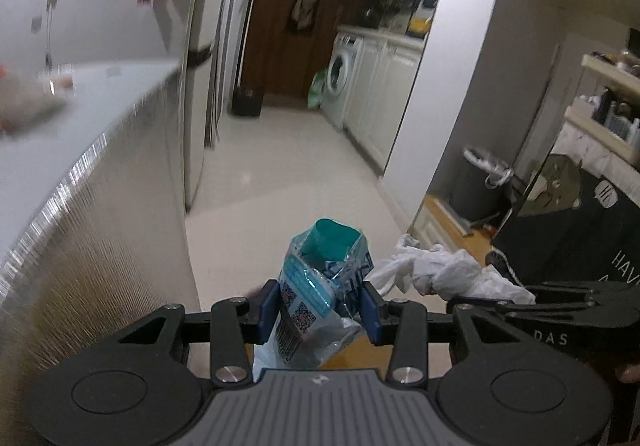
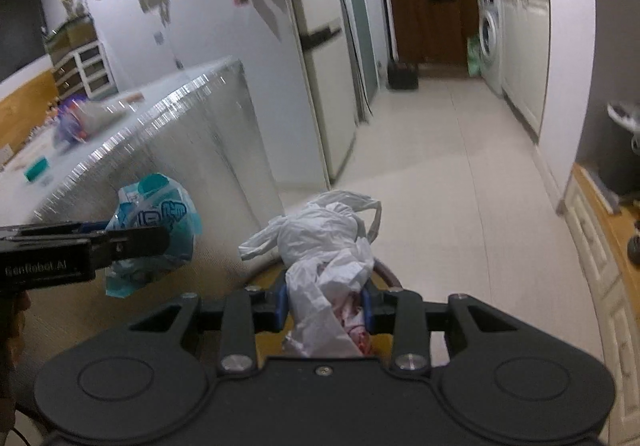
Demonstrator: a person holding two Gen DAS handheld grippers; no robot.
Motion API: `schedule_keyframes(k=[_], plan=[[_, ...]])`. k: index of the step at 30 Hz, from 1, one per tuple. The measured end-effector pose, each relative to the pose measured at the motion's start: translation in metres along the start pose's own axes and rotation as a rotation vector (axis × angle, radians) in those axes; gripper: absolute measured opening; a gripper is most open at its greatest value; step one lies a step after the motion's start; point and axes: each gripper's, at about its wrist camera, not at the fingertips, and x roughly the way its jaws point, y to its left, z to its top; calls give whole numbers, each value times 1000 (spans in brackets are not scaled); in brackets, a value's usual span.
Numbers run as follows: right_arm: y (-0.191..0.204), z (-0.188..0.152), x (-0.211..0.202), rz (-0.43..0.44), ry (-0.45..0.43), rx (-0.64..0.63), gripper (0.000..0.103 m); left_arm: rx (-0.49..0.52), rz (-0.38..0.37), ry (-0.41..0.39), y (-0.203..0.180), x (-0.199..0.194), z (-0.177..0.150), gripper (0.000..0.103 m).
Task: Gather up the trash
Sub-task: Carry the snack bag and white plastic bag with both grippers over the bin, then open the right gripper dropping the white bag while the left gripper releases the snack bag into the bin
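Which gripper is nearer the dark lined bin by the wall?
Right. The dark bin stands ahead to the right; the right gripper is on that side, the left gripper farther left.

A: How is the left hand-held gripper (image 1: 320, 306) set?
B: Pitched downward, blue pads (image 1: 269, 308) pressed onto a crumpled packet.
A: And the right hand-held gripper (image 2: 325, 306)?
B: Also angled down, just beside the left, pads (image 2: 280, 306) pinching a bundle.

left gripper (image 2: 136, 242) side reads "genrobot.ai"; black bin (image 1: 580, 246) shows "das".
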Motion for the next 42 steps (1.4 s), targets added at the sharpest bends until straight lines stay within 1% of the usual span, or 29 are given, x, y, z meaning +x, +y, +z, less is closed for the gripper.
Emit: schedule_keyframes(k=[4, 7, 12, 16, 20, 27, 31, 36, 37, 38, 39, 40, 41, 42], plan=[[-12, -13, 25, -39, 76, 20, 35, -43, -4, 72, 8, 30, -11, 44], [-20, -19, 38, -59, 103, 21, 35, -52, -12, 121, 11, 52, -20, 44], [-24, -18, 61, -32, 161, 17, 36, -67, -35, 194, 18, 86, -35, 44], [-20, -11, 90, -16, 231, -4, 36, -63, -49, 247, 24, 110, -45, 44], [-16, -6, 122, -22, 300, -23, 36, -55, -72, 292, 28, 125, -52, 44], [-2, 3, 173, -14, 391, -68, 37, -25, -128, 358, 30, 144, -63, 44], [4, 7, 192, -10, 412, -96, 39, -24, -149, 379, 27, 155, -69, 44], [9, 8, 208, -14, 419, -97, 40, -26, -182, 402, 29, 160, -73, 45], [9, 7, 210, -11, 419, -97, 43, -26, -188, 406, 28, 161, -74, 46], [9, 6, 212, -5, 416, -96, 53, -25, -195, 414, 28, 163, -74, 47], [8, 6, 213, -1, 414, -92, 61, -26, -199, 423, 27, 166, -73, 53], [8, 5, 214, -5, 412, -89, 77, -26, -198, 429, 26, 169, -73, 59], [8, 5, 214, -14, 407, -92, 81, -23, -199, 432, 24, 169, -73, 61], [9, 4, 212, -19, 398, -101, 81, -20, -201, 432, 23, 169, -73, 63]])
